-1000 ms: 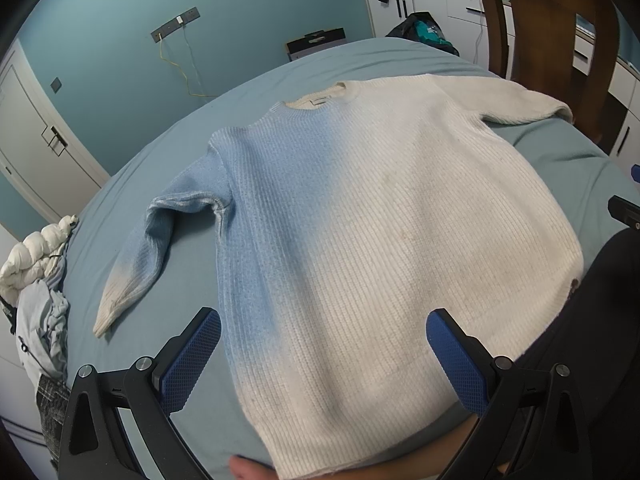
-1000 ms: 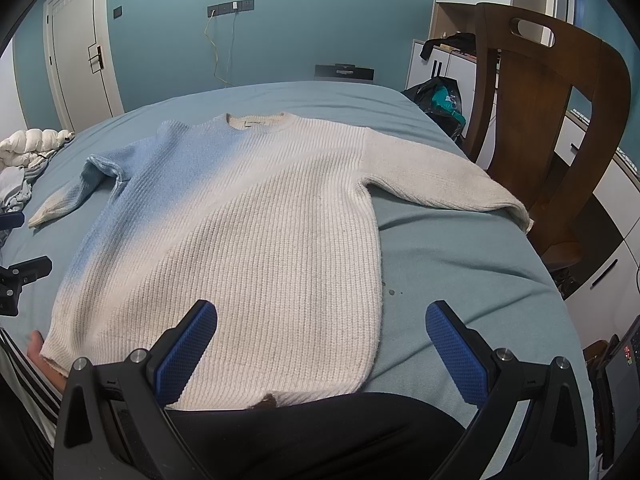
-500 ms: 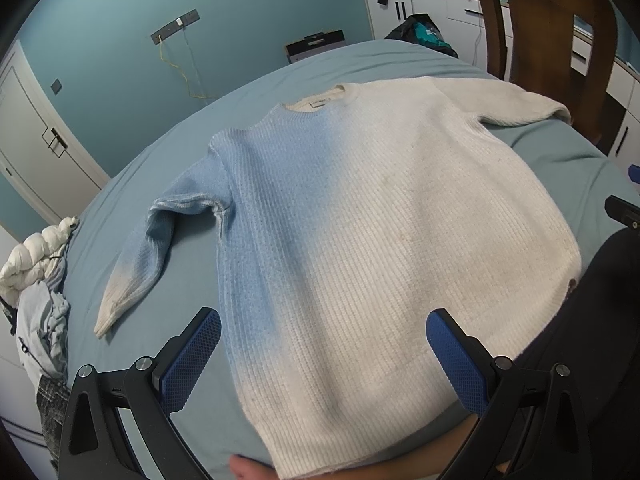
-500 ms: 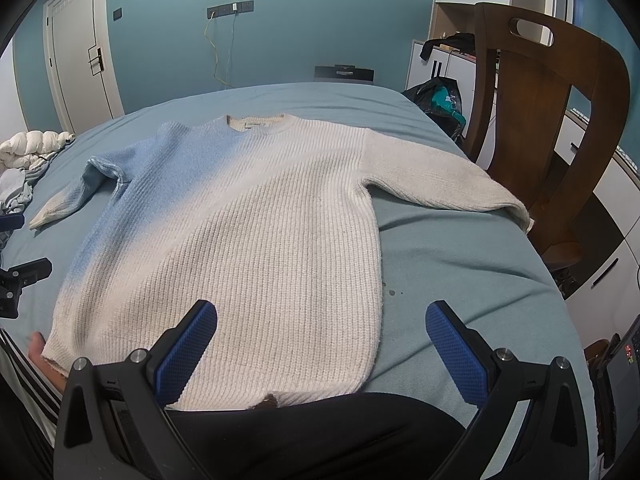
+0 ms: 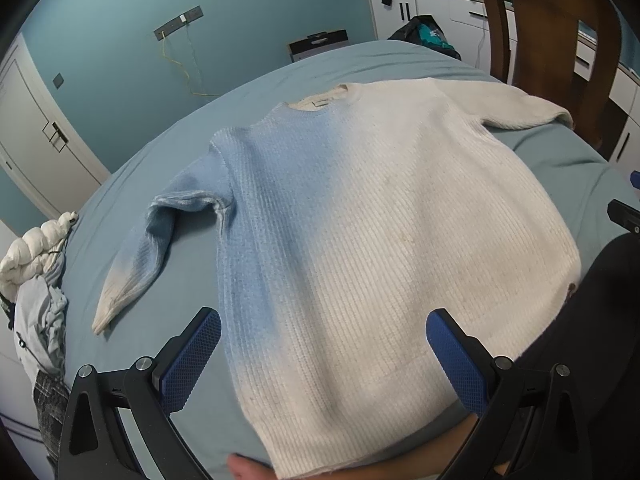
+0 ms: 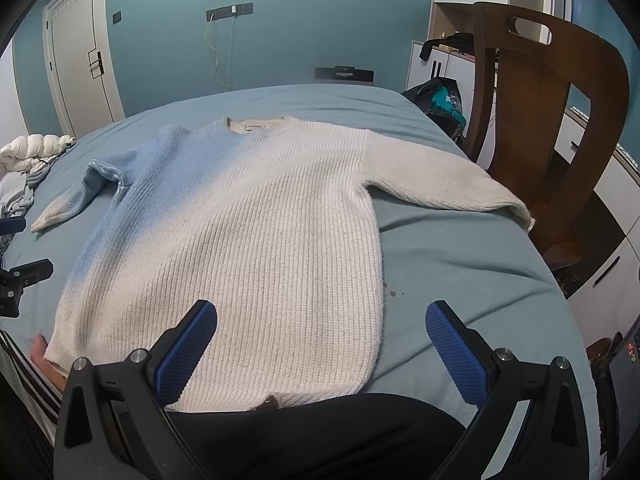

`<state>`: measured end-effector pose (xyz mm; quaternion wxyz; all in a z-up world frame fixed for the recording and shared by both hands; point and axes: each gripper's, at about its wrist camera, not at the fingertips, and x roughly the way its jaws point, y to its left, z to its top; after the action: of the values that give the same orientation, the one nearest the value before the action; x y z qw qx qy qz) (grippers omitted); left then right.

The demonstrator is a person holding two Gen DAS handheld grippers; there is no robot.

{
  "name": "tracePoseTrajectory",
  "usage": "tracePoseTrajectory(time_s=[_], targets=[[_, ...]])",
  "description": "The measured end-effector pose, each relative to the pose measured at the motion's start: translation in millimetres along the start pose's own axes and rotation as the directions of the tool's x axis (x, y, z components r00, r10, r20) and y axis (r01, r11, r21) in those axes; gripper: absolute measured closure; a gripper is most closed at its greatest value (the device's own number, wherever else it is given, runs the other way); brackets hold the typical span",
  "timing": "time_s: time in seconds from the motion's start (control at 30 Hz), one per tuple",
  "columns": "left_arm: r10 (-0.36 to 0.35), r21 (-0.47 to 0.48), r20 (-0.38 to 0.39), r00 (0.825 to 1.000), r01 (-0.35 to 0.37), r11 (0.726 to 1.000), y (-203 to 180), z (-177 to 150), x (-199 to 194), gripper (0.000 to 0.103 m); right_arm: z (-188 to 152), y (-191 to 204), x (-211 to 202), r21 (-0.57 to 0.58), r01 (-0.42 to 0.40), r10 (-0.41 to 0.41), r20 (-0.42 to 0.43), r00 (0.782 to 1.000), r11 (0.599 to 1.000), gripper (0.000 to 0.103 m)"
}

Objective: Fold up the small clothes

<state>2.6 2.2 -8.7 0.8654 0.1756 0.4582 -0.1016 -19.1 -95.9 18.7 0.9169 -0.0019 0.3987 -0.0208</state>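
A ribbed knit sweater fading from blue to cream (image 5: pixel 360 220) is seen spread flat at centre frame on a pale blue bed (image 6: pixel 460 264). The left gripper (image 5: pixel 323 354) and right gripper (image 6: pixel 321 346) are held above its hem, jaws spread wide, nothing gripped.

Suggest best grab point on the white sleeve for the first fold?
Probably the cuff of the white sleeve, taken by the right hand-held gripper, open now, coming from the chair side. The sleeve lies flat and stretched out to the bed edge, so the cuff is a free end to carry back over the sweater body.
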Motion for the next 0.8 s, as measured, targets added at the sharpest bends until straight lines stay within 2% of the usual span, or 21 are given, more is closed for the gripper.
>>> tracePoseTrajectory(time_s=[0.13,0.27,0.47,0.5,0.6,0.8], targets=[[-0.01,-0.022,-0.006,1.0,0.009,1.0,5,0,1,0.0,0,0,0,0.003,0.001,-0.001,0.003,1.0,1.0,0.001],[-0.045,-0.083,-0.01,0.999,0.044,0.996,18,2,-1,0.0,0,-1,-1,0.008,-0.002,0.002,0.005,1.0,1.0,0.001],[-0.127,-0.228,-0.017,0.992,0.12,0.966,63,11,1,0.0,0,-3,-1,0.015,-0.008,0.008,-0.003,1.0,1.0,0.001],[-0.118,-0.236,-0.013,0.993,0.112,0.965,72,13,1,0.0,0,-3,-1,0.016,-0.01,0.01,-0.006,1.0,1.0,0.001],[-0.025,-0.25,-0.002,1.0,0.023,0.968,104,23,4,0.0,2,-2,0,0.013,-0.014,0.014,-0.016,1.0,1.0,0.001],[0.013,-0.352,-0.016,1.0,-0.017,0.936,170,26,18,0.0,9,-2,10,0.012,-0.052,0.053,-0.052,0.997,0.999,0.001]])
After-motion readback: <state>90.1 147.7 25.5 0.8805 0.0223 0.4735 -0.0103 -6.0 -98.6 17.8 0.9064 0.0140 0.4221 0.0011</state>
